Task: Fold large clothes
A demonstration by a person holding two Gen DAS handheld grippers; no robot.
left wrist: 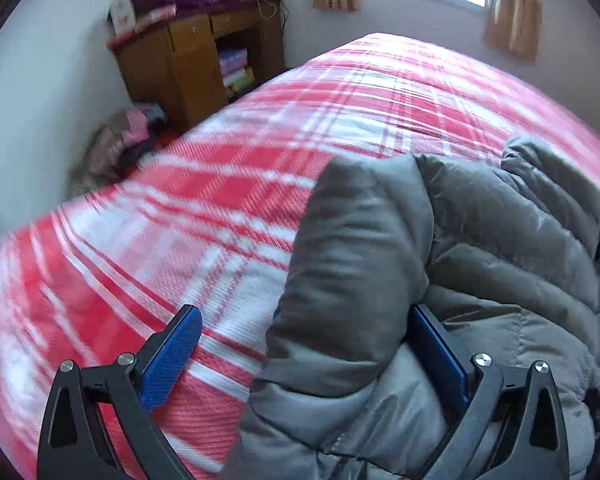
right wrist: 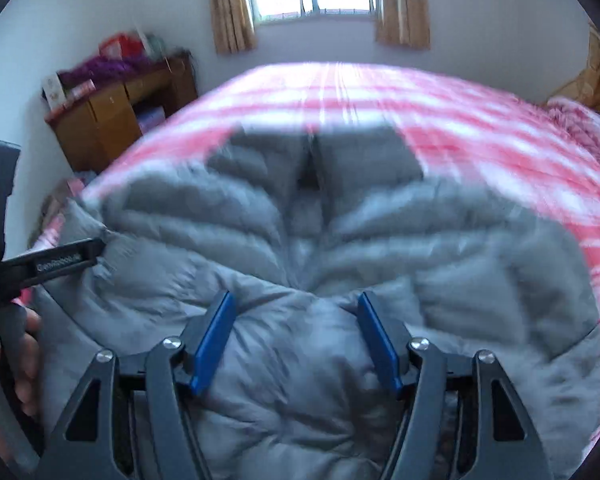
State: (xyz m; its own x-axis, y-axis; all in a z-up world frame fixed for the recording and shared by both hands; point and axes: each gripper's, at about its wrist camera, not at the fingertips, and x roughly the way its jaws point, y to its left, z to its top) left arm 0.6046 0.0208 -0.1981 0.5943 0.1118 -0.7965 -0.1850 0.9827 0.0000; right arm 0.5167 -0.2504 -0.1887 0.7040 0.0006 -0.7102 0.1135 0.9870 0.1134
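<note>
Red-plaid bedcover (left wrist: 148, 248) blurs ahead of my grippers. Grey puffer jacket (right wrist: 300, 240) lies beneath my right gripper (right wrist: 298, 340), jaws apart. Left gripper (left wrist: 306, 354) gapes, its right pad half buried under a sleeve (left wrist: 352, 264).

Bare bedspread (left wrist: 148, 216) left of jacket (left wrist: 480, 240)

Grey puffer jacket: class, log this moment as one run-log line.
item: grey puffer jacket spread on plaid bedspread | left gripper: open, sleeve between fingers | right gripper: open over jacket | frames motion-blurred
</note>
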